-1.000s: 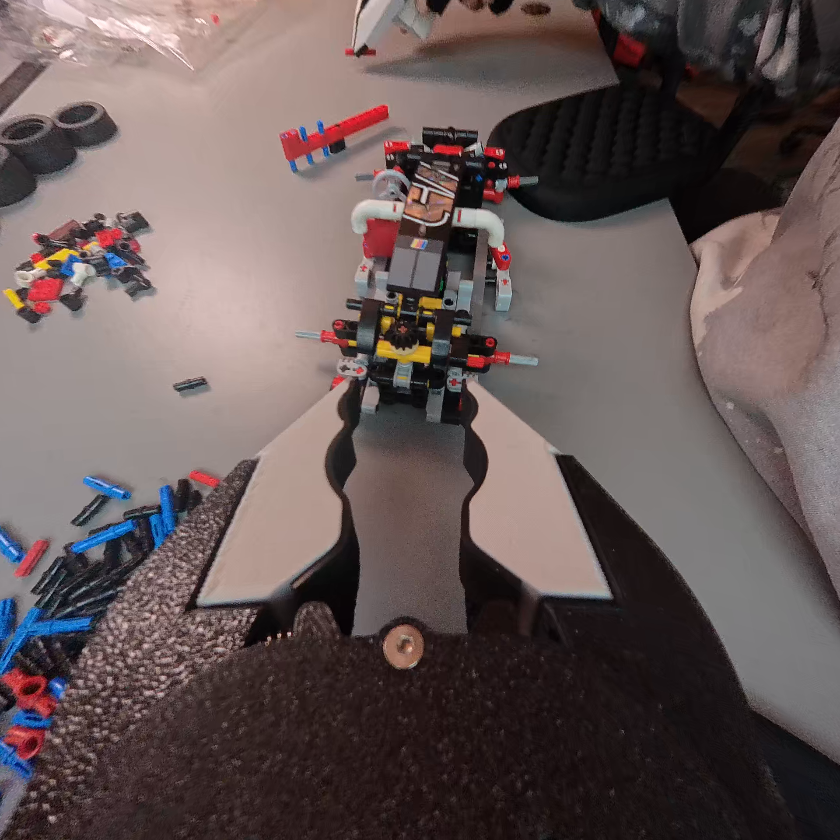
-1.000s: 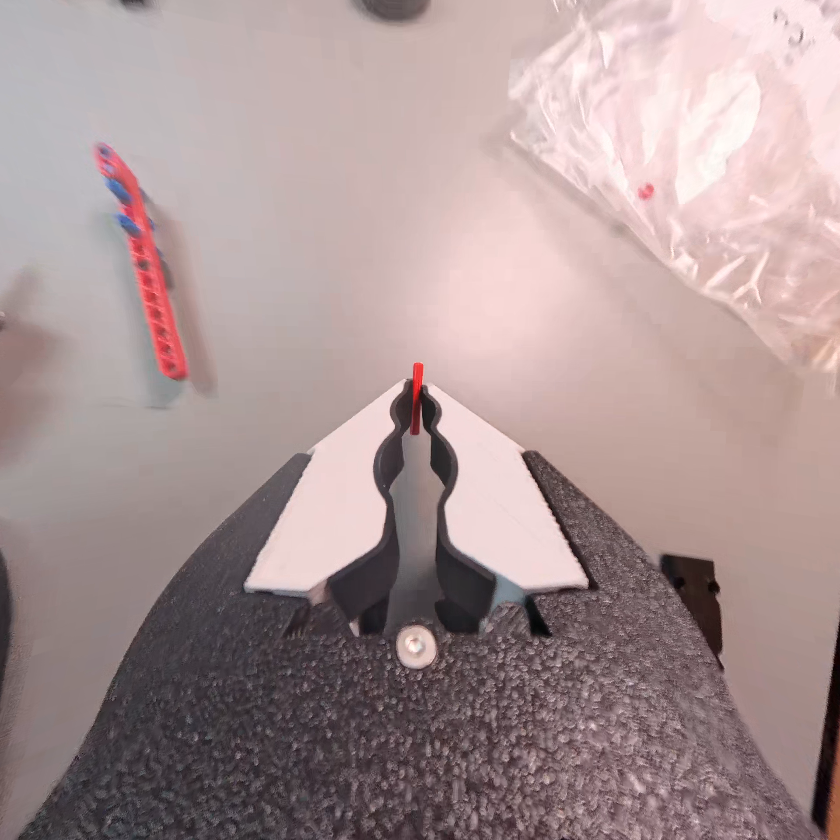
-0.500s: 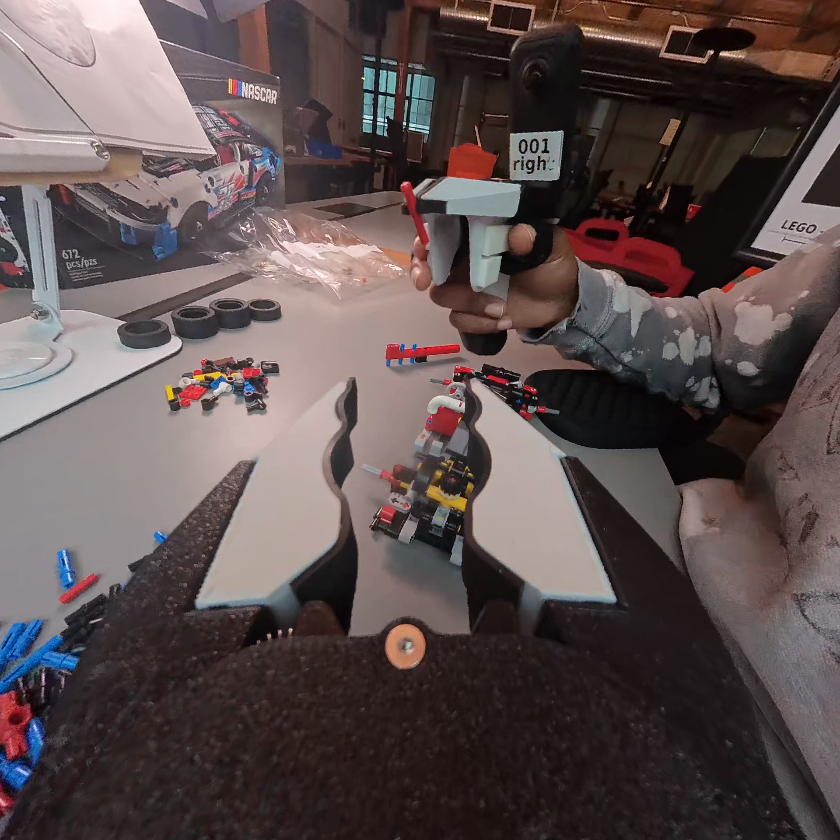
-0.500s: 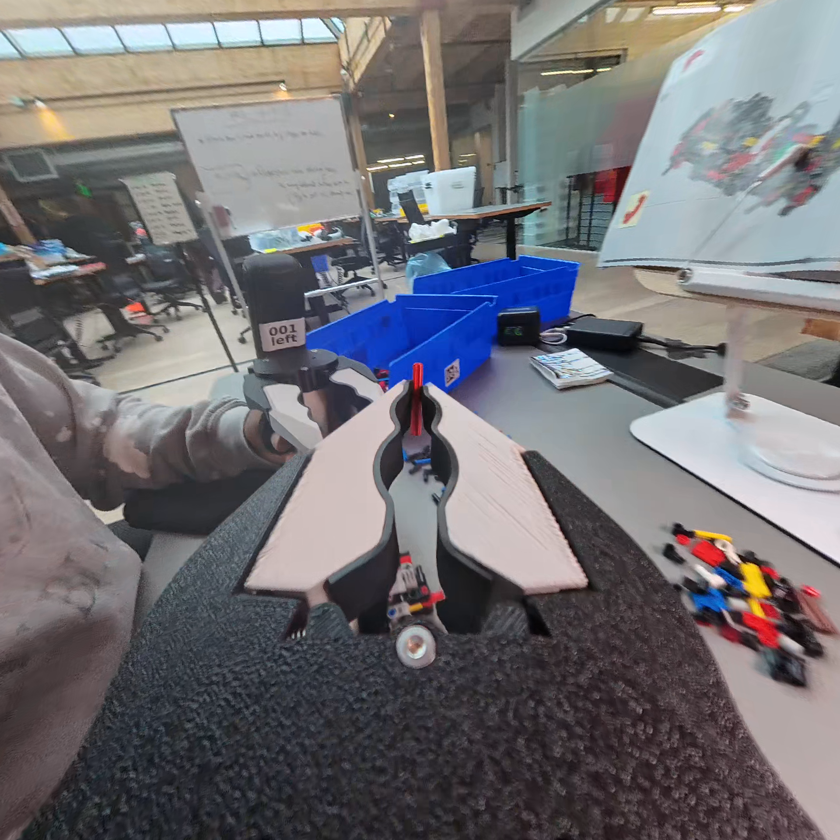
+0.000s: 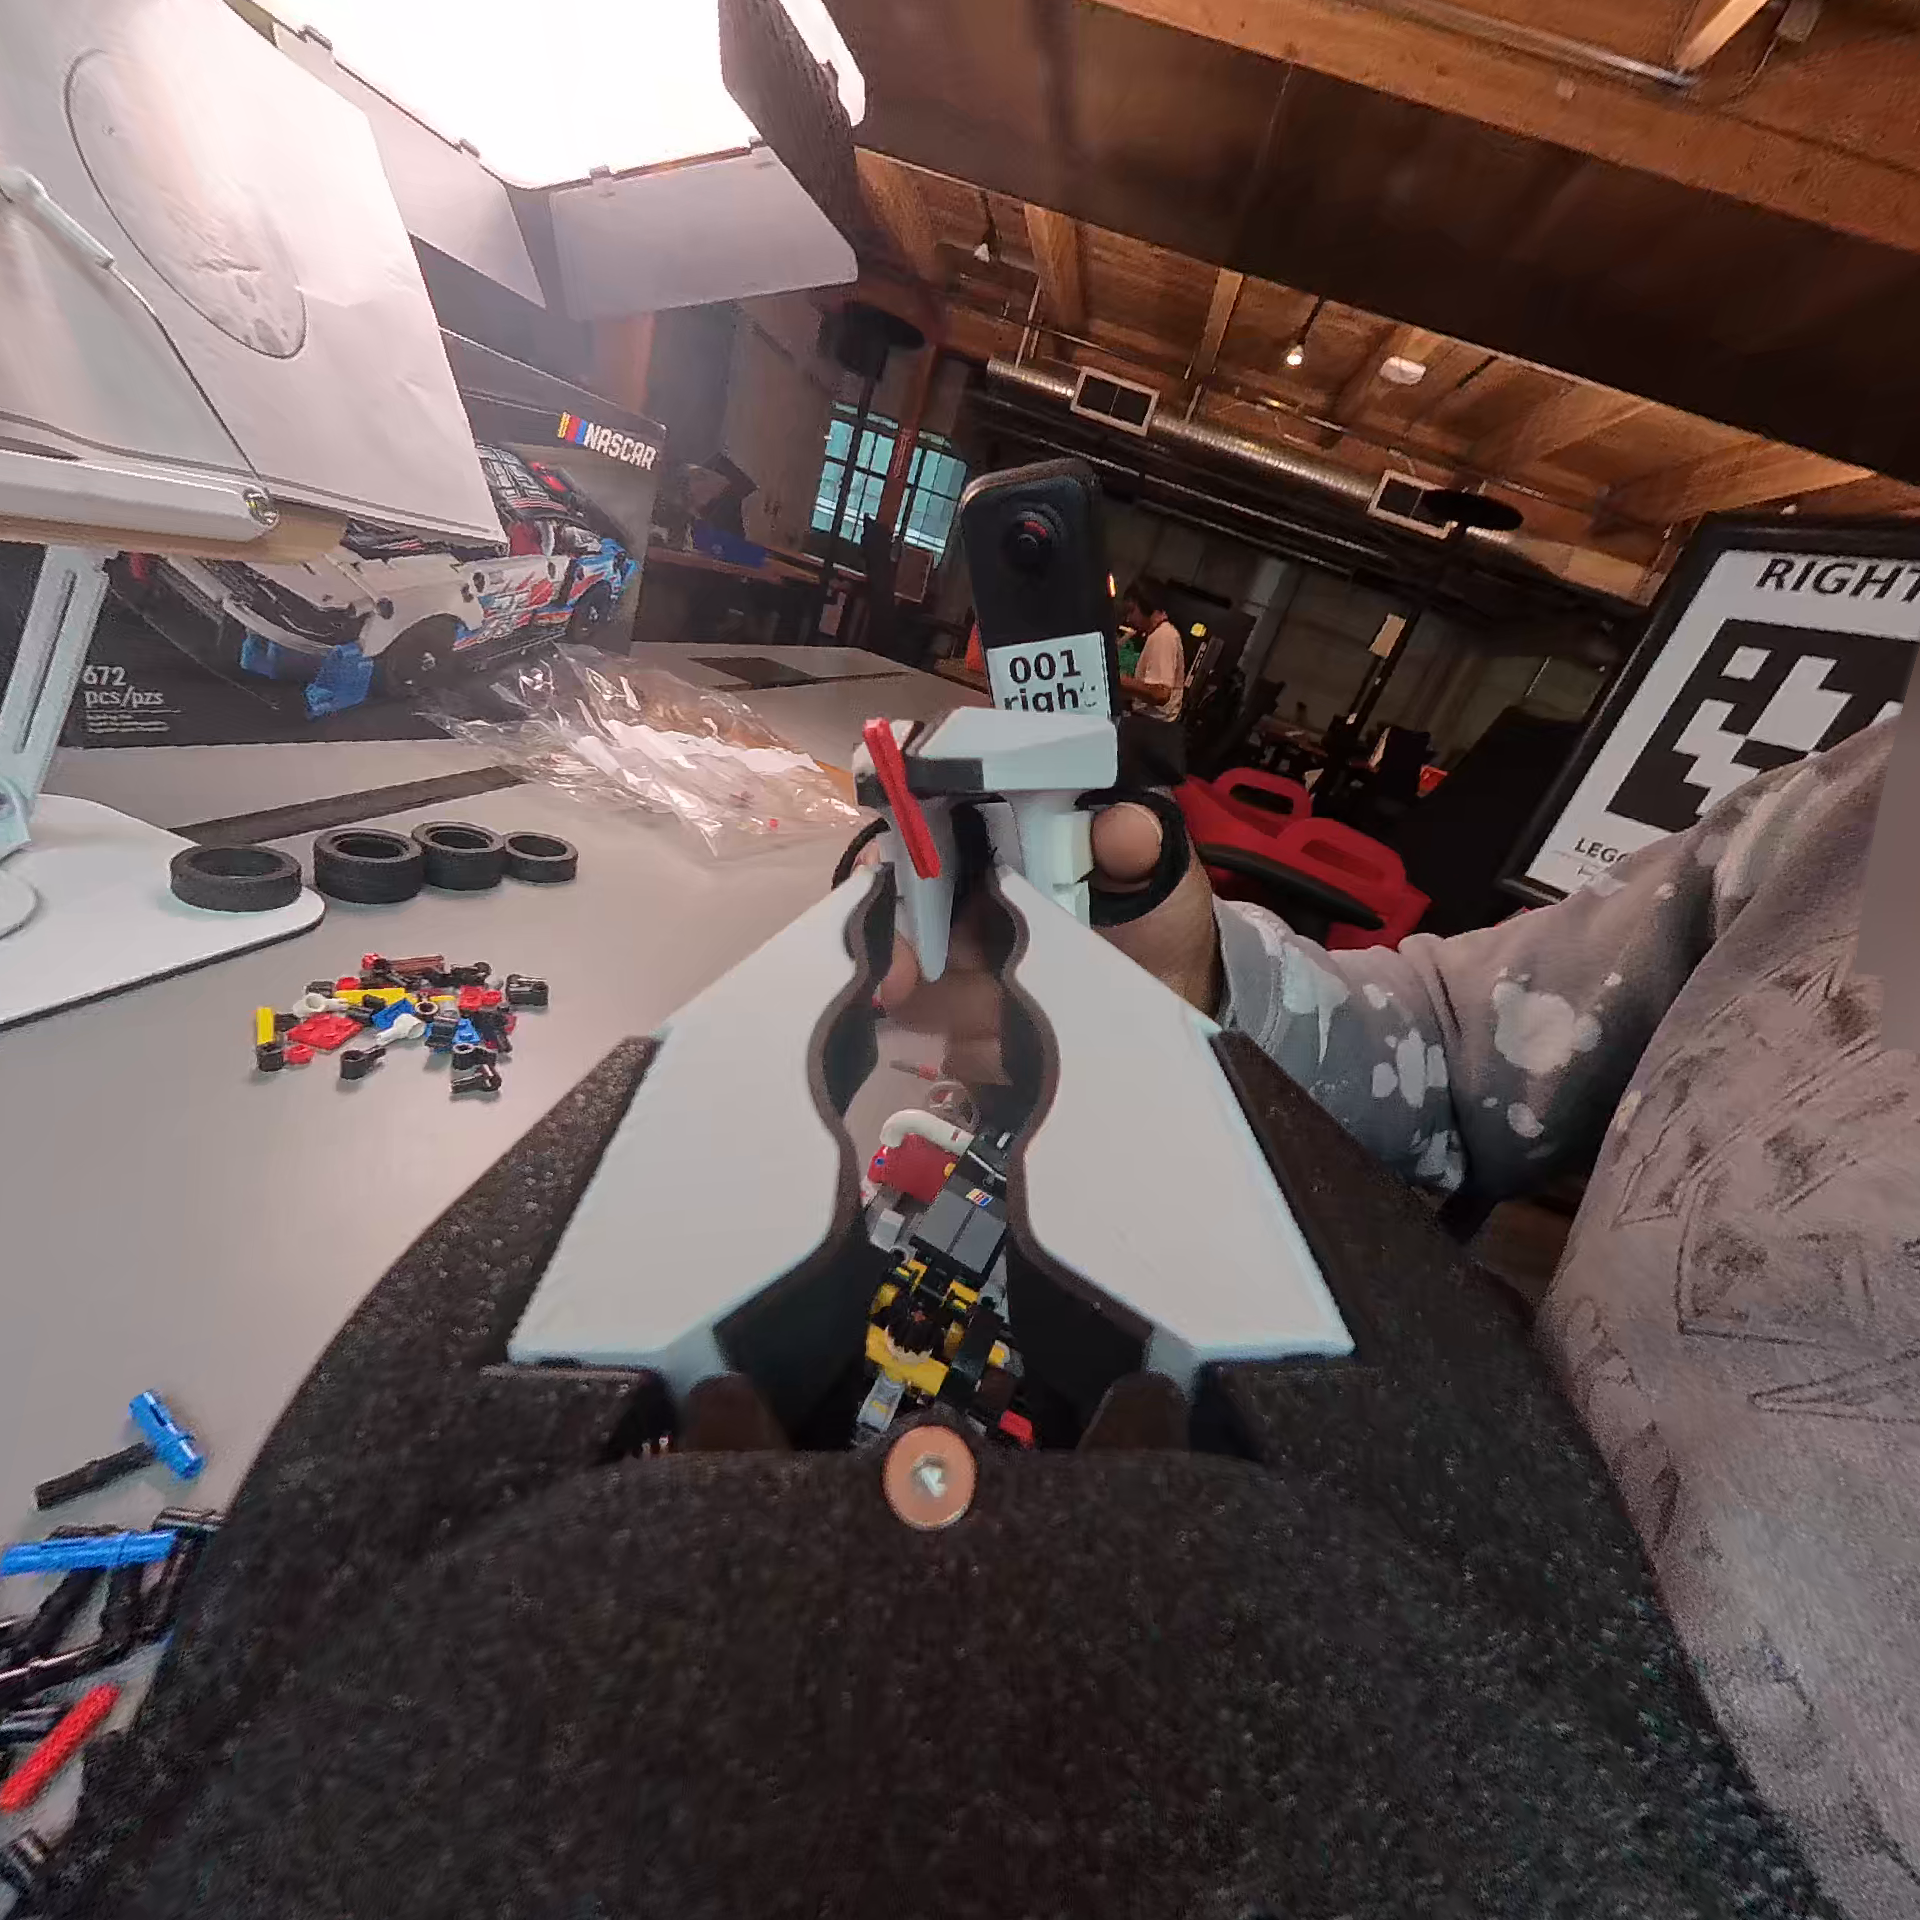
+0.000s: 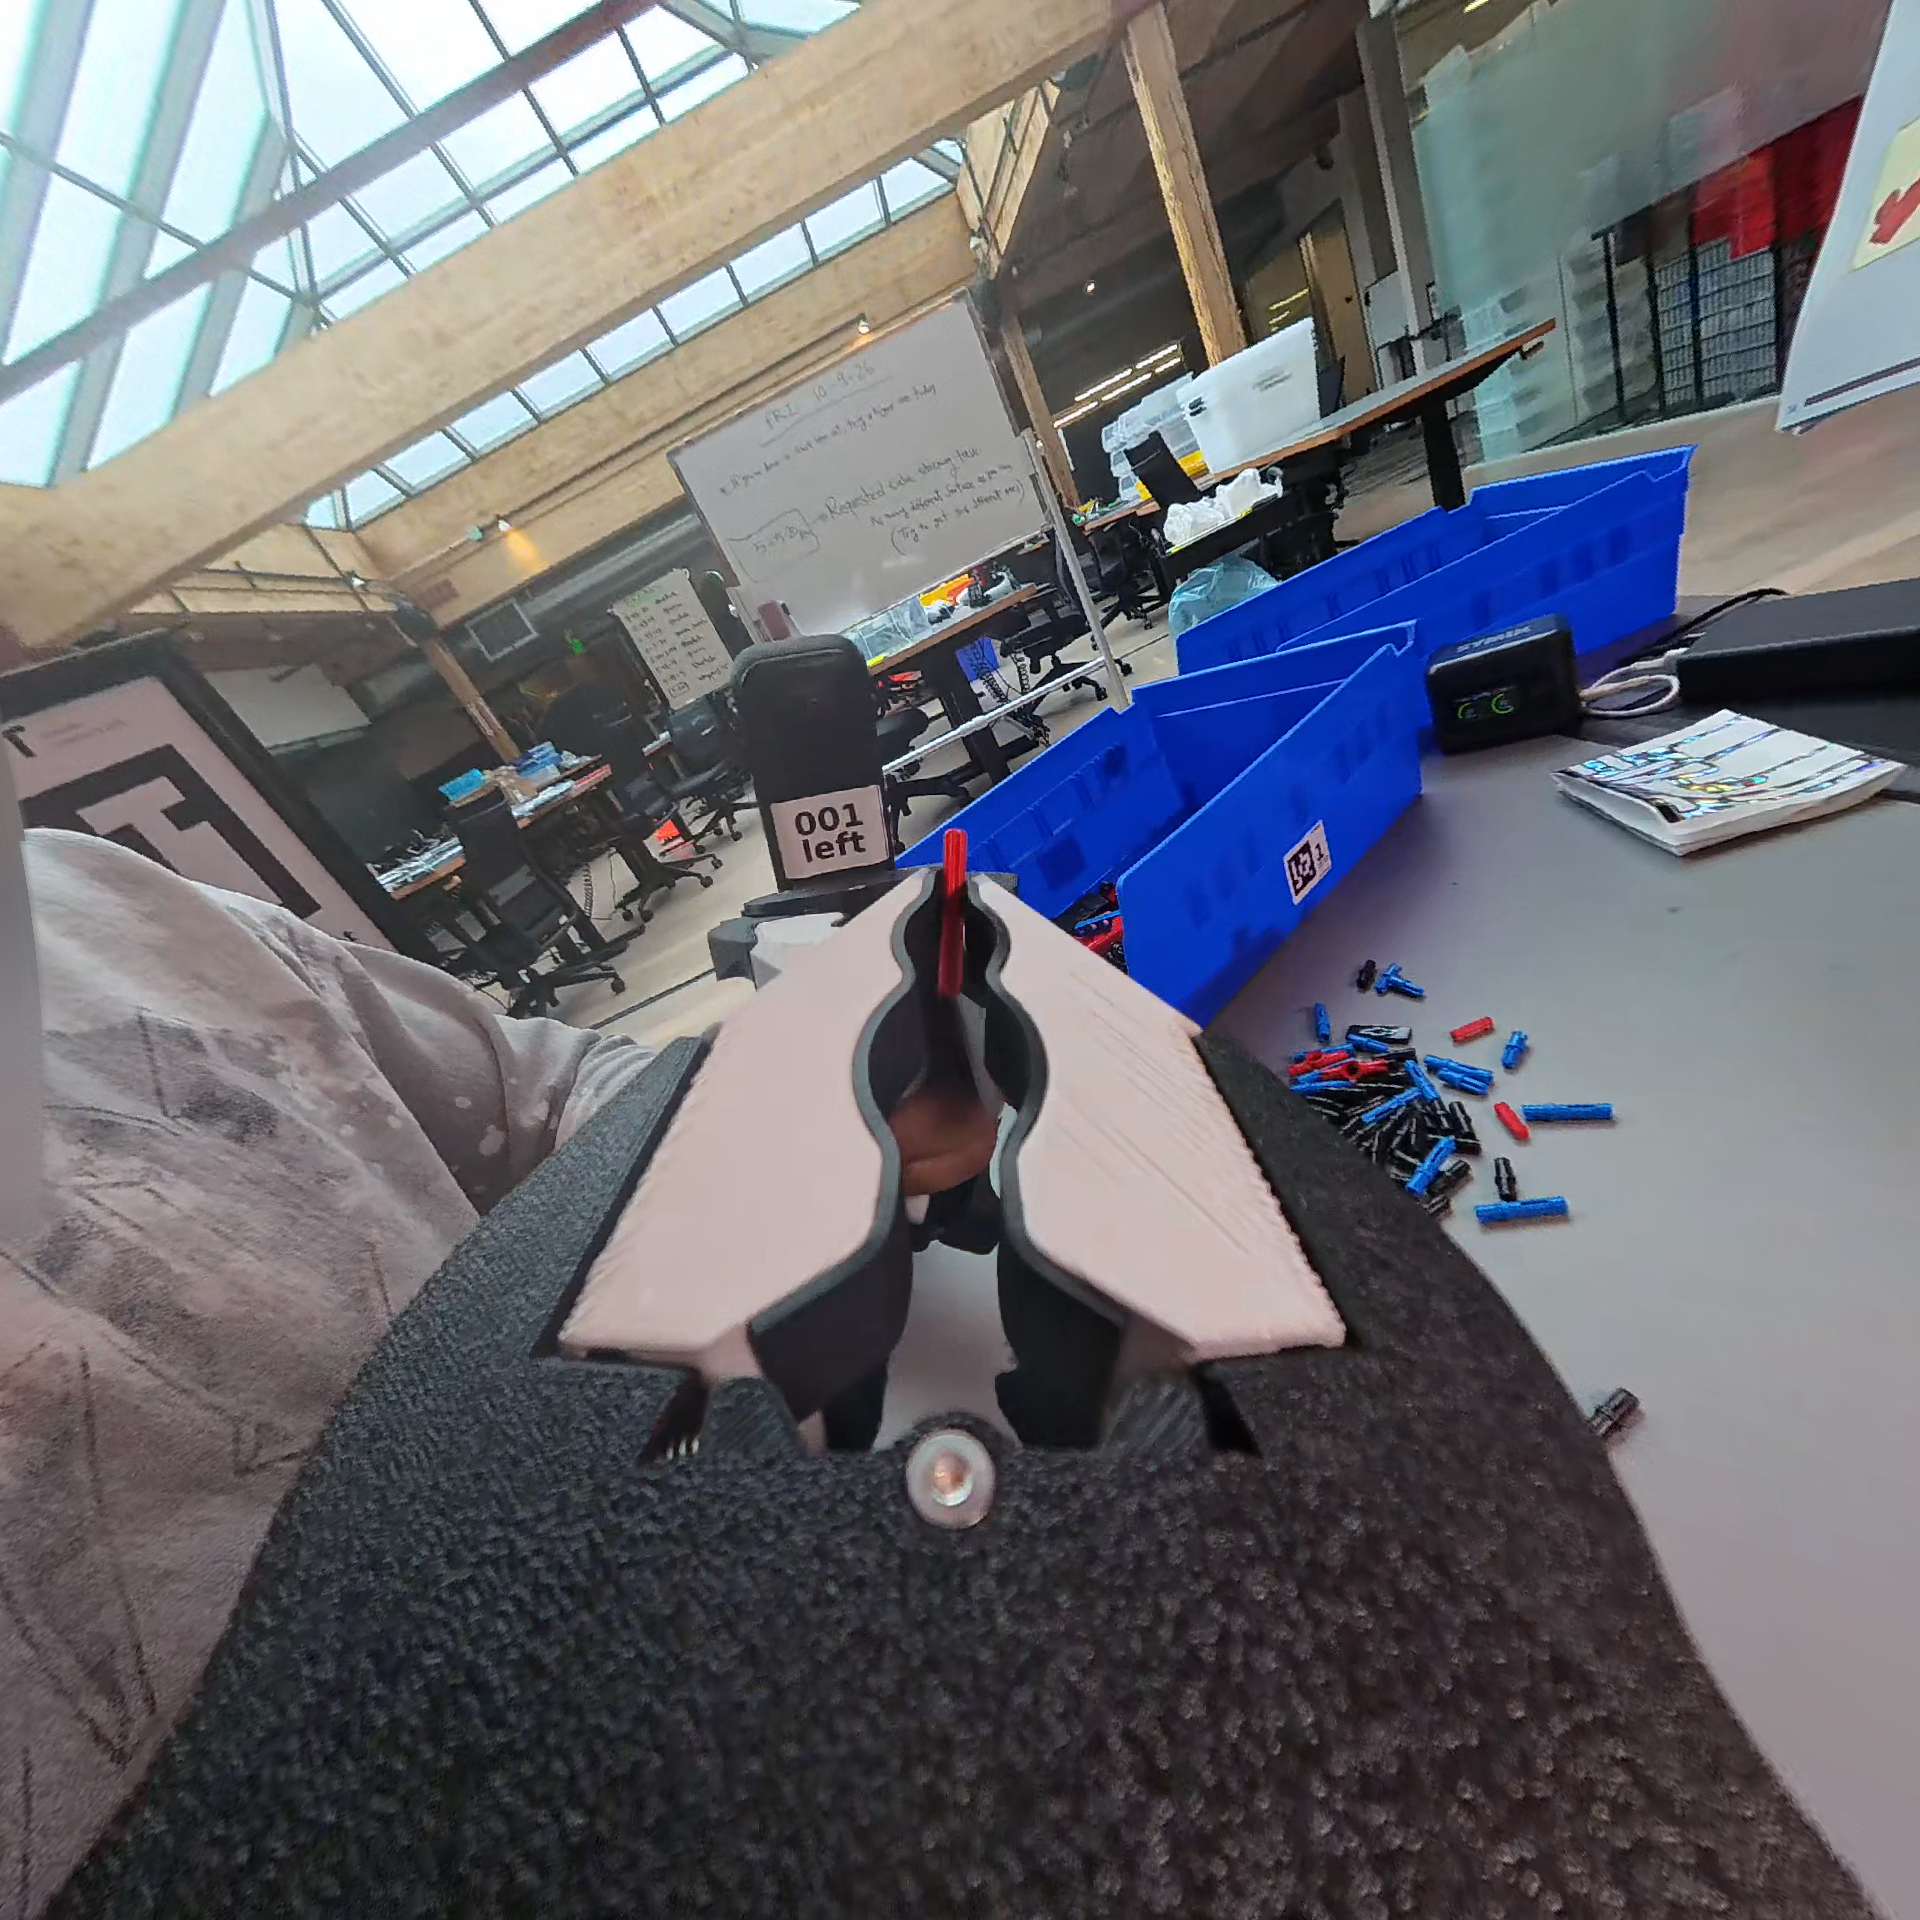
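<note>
My right gripper (image 6: 951,883) is shut on a thin red rod (image 6: 950,925) that sticks up past its tips. In the left wrist view the right gripper (image 5: 920,805) is held in a hand just beyond my left tips, with the red rod (image 5: 898,795) slanting across its front. My left gripper (image 5: 935,894) has its jaws apart by a narrow gap and nothing between them. Below and through that gap, a partly built toy car chassis (image 5: 935,1236) in black, yellow, red and grey lies on the grey table (image 5: 260,1226). The left gripper is mostly hidden behind my right fingers.
Several black tyres (image 5: 374,862), a pile of small mixed pieces (image 5: 395,1023), loose blue and black pins (image 5: 83,1558), a clear plastic bag (image 5: 665,748), a set box (image 5: 364,613) and a booklet stand (image 5: 208,312). Blue bins (image 6: 1278,821), scattered pins (image 6: 1423,1101), a booklet (image 6: 1714,779). The grippers are tip to tip, or close to it.
Both grippers have tilted up from the table and come close, facing each other. The left jaws have narrowed. The right gripper keeps its hold on the red rod.
</note>
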A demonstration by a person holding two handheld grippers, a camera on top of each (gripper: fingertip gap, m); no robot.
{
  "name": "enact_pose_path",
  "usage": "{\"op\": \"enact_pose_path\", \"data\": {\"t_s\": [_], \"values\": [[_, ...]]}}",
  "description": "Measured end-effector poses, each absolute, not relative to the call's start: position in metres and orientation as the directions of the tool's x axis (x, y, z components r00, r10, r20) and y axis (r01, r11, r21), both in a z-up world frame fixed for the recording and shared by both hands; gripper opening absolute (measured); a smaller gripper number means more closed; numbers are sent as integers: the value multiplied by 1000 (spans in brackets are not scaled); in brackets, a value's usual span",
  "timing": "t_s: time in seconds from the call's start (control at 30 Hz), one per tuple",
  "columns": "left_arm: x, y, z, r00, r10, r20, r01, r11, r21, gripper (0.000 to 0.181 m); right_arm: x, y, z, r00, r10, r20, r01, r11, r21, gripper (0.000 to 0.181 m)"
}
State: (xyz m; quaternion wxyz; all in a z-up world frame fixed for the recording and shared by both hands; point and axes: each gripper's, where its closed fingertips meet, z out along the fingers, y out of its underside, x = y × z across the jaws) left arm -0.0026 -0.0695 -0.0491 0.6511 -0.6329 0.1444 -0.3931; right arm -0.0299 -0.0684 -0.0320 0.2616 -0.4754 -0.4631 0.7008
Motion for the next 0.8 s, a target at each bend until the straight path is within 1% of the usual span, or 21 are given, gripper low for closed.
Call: {"op": "enact_pose_path", "data": {"t_s": [0.07,0.1,0.27,0.43,0.53,0.6,0.67,0.8], "values": [[-6,-68,-46,632,-690,353,374,-128,-918,5,-29,-70,-31,-413,812,-412,66,-425,-903,4],[-7,-68,-46,623,-690,369,386,-139,-912,3,-28,-70,-31,-412,814,-409,64,-422,-904,4],[-5,-71,-45,590,-711,382,385,-168,-907,1,-26,-73,-29,-422,817,-393,61,-407,-912,4],[-4,-72,-55,581,-713,393,324,-241,-915,1,-24,-75,-39,-436,822,-367,132,-345,-929,3],[-2,-74,-66,594,-710,378,254,-281,-926,0,-20,-76,-49,-461,822,-334,212,-264,-941,6],[1,-75,-76,607,-704,369,200,-314,-928,1,-15,-77,-57,-489,820,-295,266,-182,-947,11],[4,-75,-87,618,-700,358,143,-348,-927,0,-12,-77,-65,-518,816,-257,315,-97,-944,13],[10,-76,-107,626,-692,361,58,-420,-906,1,-8,-78,-84,-597,773,-212,406,64,-912,13]]}}
